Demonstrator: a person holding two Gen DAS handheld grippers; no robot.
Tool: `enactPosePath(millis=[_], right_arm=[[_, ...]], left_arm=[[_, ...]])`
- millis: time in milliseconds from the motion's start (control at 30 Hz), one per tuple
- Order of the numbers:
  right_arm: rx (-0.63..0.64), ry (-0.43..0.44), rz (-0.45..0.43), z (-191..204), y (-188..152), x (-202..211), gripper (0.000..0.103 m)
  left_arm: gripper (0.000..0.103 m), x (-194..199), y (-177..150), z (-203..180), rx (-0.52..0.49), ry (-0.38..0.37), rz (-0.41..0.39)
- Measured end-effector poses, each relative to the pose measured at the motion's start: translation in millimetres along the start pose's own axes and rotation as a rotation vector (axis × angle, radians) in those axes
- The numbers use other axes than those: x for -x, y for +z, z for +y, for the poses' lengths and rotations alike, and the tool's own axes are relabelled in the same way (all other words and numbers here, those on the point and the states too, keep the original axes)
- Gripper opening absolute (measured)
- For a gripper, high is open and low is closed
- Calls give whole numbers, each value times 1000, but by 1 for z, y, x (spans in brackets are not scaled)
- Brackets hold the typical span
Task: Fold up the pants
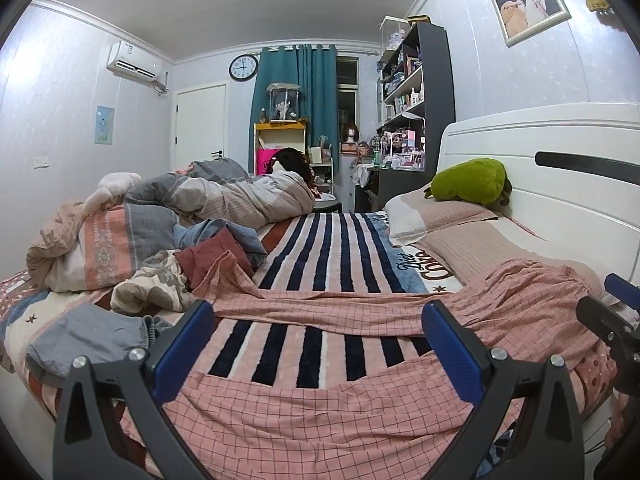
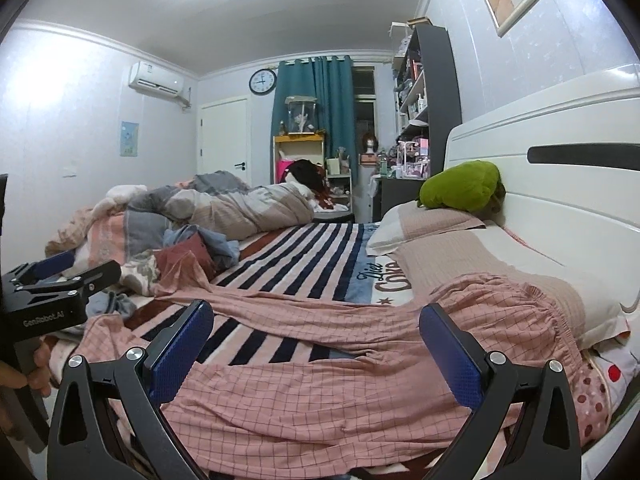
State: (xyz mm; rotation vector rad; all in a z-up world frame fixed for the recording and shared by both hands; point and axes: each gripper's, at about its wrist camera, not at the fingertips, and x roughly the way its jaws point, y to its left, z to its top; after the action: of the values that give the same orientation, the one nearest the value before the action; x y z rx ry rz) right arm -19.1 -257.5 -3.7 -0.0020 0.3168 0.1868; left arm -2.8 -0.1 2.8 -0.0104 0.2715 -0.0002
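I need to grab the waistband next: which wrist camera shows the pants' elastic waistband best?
The right wrist view: the gathered waistband of the pink checked pants lies in plain sight against the pillow. The left wrist view shows it farther toward the edge, partly behind the right gripper.

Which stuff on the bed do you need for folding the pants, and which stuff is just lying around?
For the job:
- pink checked pants, spread flat
- left tongs, open
- right tongs, open
- striped blanket under the pants

Just lying about:
- green plush toy
- pillows
- rumpled quilt
- clothes pile
- grey garment
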Motion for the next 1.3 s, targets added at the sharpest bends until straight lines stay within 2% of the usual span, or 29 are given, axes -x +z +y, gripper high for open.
enactPosePath(millis=[400, 833, 1067, 1300], right_arm=[[-13, -5, -5, 1, 2, 4, 103], [-14, -11, -2, 1, 1, 4, 103], [-23, -5, -6, 0, 0, 4, 103], [-35, -1, -4, -1, -2, 4, 103]], left_arm=[[102, 1, -3, -2, -5, -3, -11], [102, 4, -5, 2, 7, -46, -18], [102, 2, -5, 6, 41, -107, 5], [102, -2, -6, 6, 49, -135, 27]])
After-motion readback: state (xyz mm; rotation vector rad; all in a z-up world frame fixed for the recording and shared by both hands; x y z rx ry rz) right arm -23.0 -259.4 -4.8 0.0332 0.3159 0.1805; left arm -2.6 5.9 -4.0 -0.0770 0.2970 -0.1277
